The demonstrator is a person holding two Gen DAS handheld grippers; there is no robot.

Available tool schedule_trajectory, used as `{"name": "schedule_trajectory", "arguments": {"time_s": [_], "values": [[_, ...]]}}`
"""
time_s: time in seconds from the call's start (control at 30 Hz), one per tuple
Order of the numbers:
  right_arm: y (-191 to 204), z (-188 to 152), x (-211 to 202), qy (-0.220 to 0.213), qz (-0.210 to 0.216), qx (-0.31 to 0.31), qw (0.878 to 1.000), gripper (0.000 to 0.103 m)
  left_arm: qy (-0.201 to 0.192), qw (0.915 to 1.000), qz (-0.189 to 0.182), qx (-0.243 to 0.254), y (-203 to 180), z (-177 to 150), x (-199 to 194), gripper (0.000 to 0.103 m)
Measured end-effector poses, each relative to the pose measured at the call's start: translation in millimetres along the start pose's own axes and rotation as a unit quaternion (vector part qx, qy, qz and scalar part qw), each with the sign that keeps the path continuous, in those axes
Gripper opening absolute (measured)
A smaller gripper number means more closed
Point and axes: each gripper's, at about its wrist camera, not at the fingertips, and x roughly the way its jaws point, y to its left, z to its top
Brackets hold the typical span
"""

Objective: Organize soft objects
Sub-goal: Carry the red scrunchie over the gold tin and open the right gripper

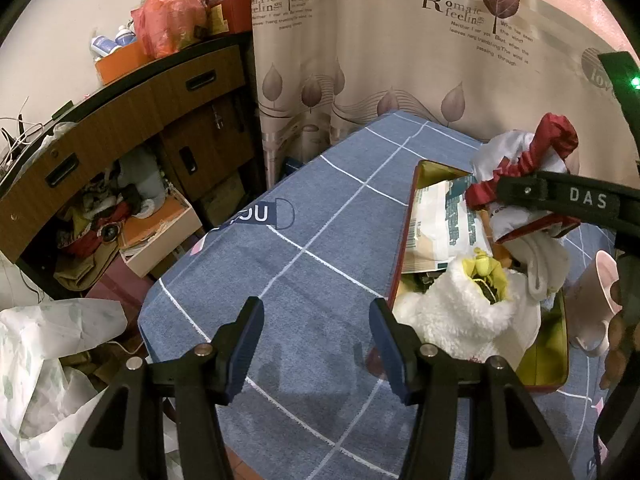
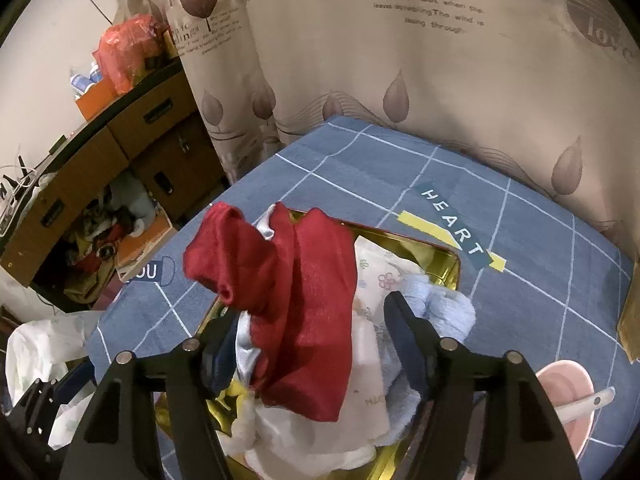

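- Left wrist view: left tool (image 1: pixel 316 334) hangs with jaws apart, nothing between them, over the blue checked desk (image 1: pixel 304 240) just left of the tin tray (image 1: pixel 404 240).
- Right wrist view: right tool (image 2: pixel 308 344) has jaws spread, red cloth (image 2: pixel 296 292) draped loosely between them above the tray.

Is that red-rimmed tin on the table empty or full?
Full: the tin holds packets, white fluffy fabric and red cloth, heaped above its rim.

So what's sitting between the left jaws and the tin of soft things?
Nothing: left wrist view shows only bare blue checked cloth between the open left gripper and the tin.
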Motion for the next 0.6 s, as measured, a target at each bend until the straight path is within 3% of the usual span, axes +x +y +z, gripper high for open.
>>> {"name": "schedule_trajectory", "arguments": {"time_s": [0.3,0.6], "values": [[-10,-4,-8,-0.006,0.001,0.013,1.000,0.076,-0.003,1.0000,-0.001,0.002,-3,1,-1,0.056],[-8,-9,-18,-0.011,-0.007,0.003,1.000,0.077,-0.015,0.9998,-0.005,0.012,-7,4,-6,0.056]]}}
